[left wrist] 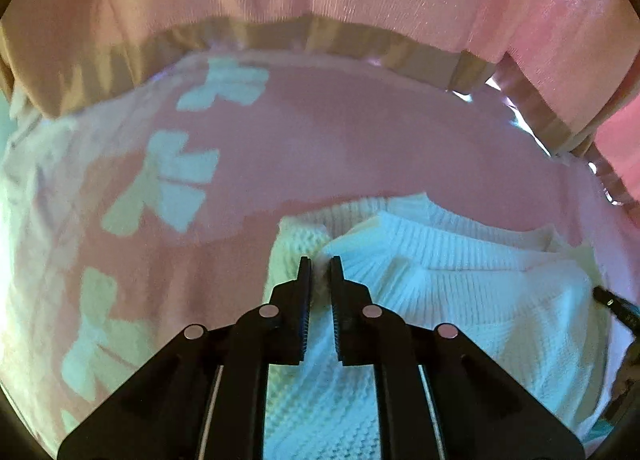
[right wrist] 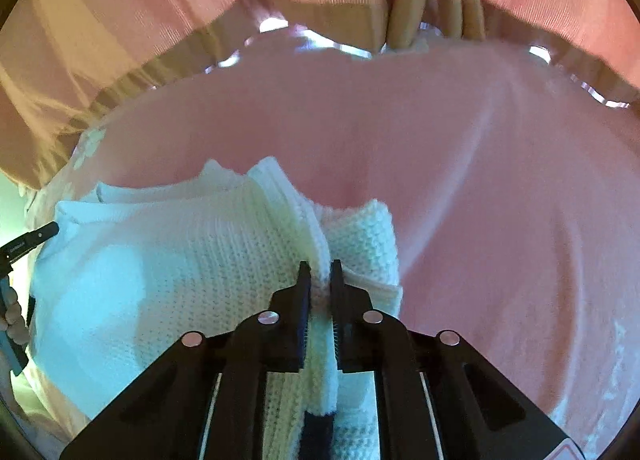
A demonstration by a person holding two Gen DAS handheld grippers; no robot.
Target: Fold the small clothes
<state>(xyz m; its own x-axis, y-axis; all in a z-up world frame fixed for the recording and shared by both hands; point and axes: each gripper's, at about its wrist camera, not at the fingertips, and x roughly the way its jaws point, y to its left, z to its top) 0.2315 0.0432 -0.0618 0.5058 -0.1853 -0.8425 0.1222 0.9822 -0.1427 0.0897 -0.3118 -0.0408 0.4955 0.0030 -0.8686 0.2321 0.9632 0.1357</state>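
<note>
Both grippers, left and right, pinch the white sweater's edges.

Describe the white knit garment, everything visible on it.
The white knit garment looks like a small sweater of chunky, textured yarn, with a ribbed band like a neckline along its far edge. A dark stripe shows low in the right wrist view. It lies bunched and partly folded on a pink cloth with pale bow shapes. The left gripper pinches a raised fold near one end; the right gripper pinches another near the ribbed edge. Both jaws stand nearly closed on the fabric.
</note>
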